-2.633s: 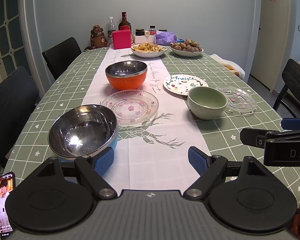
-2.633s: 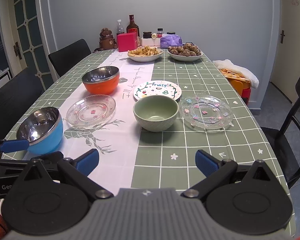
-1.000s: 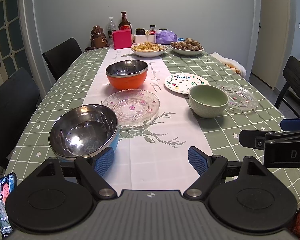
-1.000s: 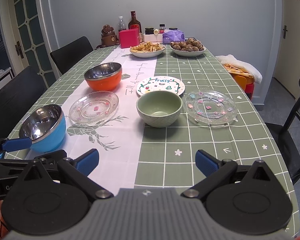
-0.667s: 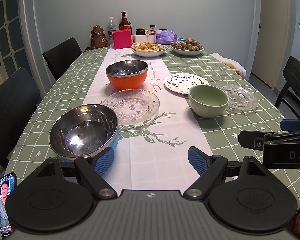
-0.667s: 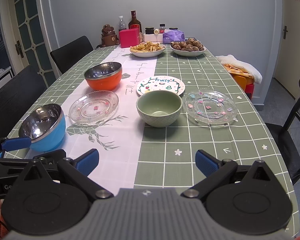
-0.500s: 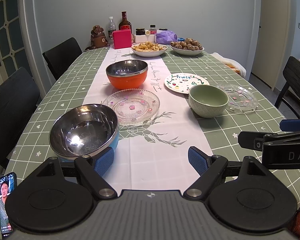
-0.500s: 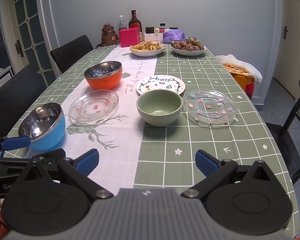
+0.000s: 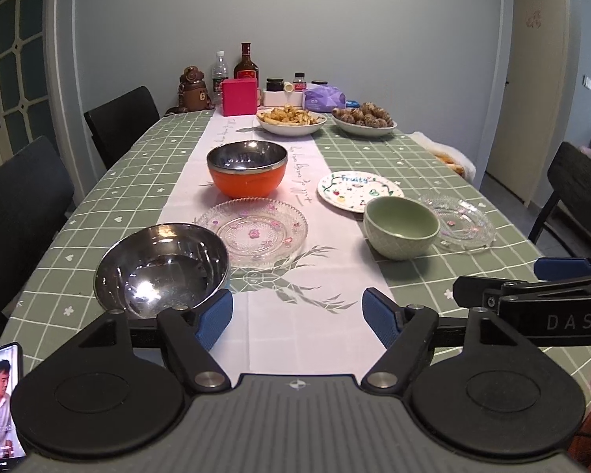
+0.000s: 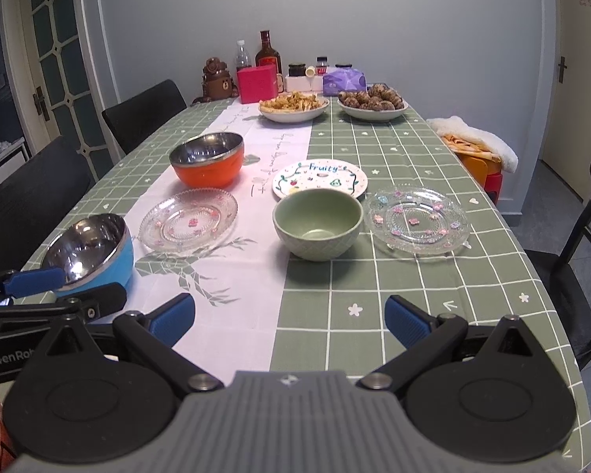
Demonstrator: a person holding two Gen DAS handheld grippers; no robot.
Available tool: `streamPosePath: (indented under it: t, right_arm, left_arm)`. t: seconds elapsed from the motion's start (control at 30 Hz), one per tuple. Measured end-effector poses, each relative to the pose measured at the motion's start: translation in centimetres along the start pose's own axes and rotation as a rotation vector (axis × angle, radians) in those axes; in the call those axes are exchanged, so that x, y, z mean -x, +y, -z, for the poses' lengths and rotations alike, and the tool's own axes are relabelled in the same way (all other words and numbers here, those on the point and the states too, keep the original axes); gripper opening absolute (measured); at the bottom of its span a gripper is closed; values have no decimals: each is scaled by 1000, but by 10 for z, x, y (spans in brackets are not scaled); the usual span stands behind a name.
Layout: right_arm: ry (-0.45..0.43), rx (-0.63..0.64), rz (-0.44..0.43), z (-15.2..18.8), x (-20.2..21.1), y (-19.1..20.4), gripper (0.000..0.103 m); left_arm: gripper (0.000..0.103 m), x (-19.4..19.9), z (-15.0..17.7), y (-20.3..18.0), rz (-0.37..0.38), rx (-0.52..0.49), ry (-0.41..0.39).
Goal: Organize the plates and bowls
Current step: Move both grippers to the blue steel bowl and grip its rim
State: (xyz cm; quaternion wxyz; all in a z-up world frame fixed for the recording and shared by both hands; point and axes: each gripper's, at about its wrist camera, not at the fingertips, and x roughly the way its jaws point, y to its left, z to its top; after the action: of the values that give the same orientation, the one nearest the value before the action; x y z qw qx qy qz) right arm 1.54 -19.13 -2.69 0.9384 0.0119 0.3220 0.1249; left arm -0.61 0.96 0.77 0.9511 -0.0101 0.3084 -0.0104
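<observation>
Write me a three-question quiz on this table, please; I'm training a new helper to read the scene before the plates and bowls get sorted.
1. True or false: the green bowl sits between the two clear glass plates.
2. Multiple choice: what stands nearest the left gripper? A) the orange bowl B) the blue bowl C) the Fruity plate.
3. Short answer: is anything held in either gripper?

Key:
1. True.
2. B; the blue bowl's steel inside shows just past the left finger.
3. No. The left gripper's jaws have just been closing a little but hold nothing, and the right gripper is open over bare tablecloth.
</observation>
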Motion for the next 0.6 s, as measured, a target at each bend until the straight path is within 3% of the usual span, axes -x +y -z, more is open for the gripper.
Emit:
streamPosePath:
  t: [0.23,0.37,0.53,0.6]
  right_arm:
    - [-35,33,-17,-5,0,12,100]
    - [-44,54,-82,-17,0,24,100]
    - [-38,81,-116,-38,-8,45,100]
    - [-22,87,-133,-48,-18,57,90]
  left_arm:
    - [82,13,-13,20,22,77,-75]
    - [69,21,-28,33,-19,59,-90]
    - [64,19,-50,62,-97,48,-63]
    - [64,13,-58,85,-100,98,-30]
